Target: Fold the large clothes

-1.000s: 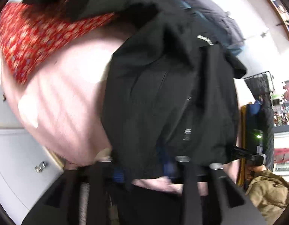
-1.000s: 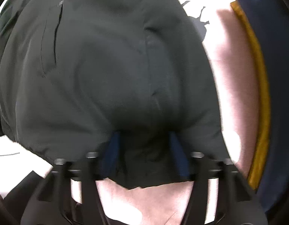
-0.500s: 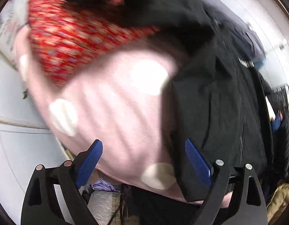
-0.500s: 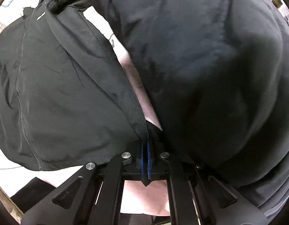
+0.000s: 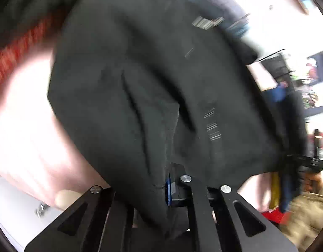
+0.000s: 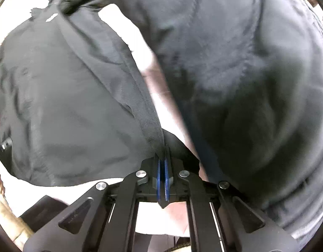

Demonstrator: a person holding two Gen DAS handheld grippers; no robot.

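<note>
Black synthetic jacket (image 6: pixel 67 96) lies on the pink bedding (image 5: pixel 29 130), partly lifted. I read it as light, limp and slippery, so I grip seams and hems. My right gripper (image 6: pixel 162 163) is clamped on the front edge strip. My left gripper (image 5: pixel 168 185) has just closed, pinching a fold of the jacket's hem.

black jacket (image 5: pixel 153 88) motion-blurred, left pad hidden
</note>
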